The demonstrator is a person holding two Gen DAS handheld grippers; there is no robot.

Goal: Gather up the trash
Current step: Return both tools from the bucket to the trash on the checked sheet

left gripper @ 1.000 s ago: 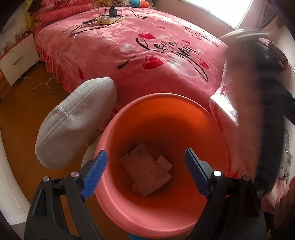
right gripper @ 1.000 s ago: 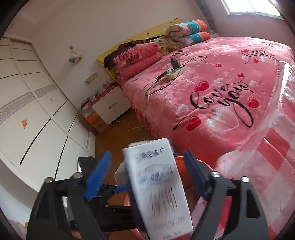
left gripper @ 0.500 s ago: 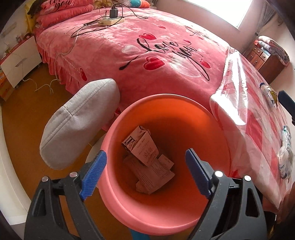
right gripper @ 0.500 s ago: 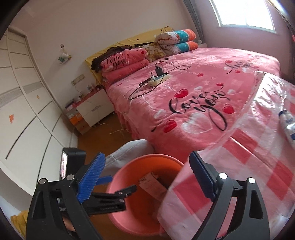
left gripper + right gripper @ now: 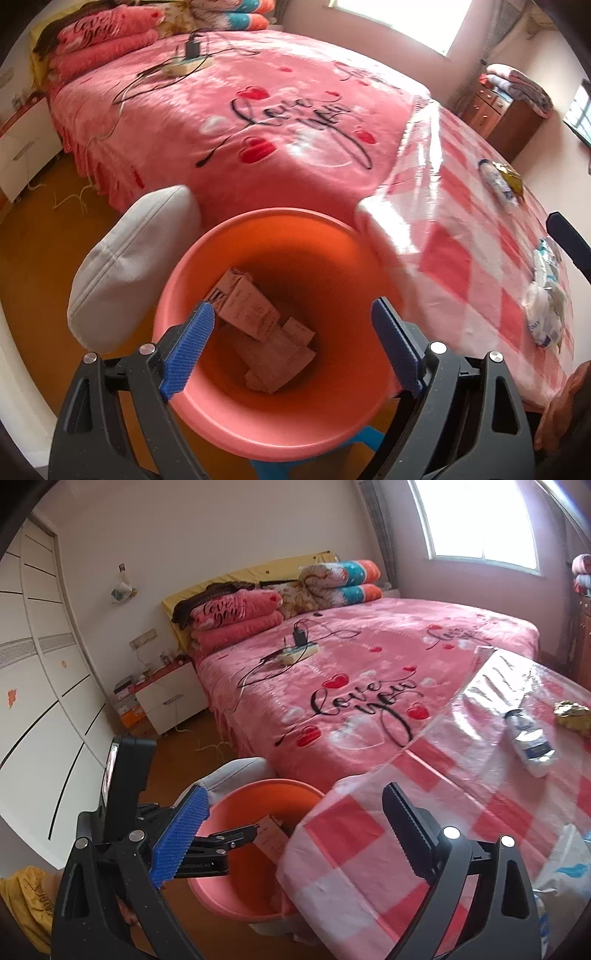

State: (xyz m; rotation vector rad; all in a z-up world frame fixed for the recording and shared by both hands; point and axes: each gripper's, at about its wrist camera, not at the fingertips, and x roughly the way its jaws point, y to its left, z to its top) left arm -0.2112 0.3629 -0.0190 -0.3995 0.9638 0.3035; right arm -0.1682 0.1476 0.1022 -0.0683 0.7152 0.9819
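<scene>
Through my left gripper (image 5: 291, 347), fingers spread wide and gripping nothing, I look down into the round, smooth orange plastic bin (image 5: 258, 424), where creased cardboard cartons (image 5: 245, 306) lie piled on the bottom. My right gripper (image 5: 295, 830) is opening with nothing between its fingers, above the glossy red-and-white checked cloth of the desk (image 5: 461, 775). On it lie a clear plastic bottle (image 5: 528, 738), a crumpled gold wrapper (image 5: 572, 714) and what I take, blurred, for a white bag (image 5: 565, 867).

"Love you" stands on the bedspread (image 5: 369, 698) and folded blanket (image 5: 229, 614).
</scene>
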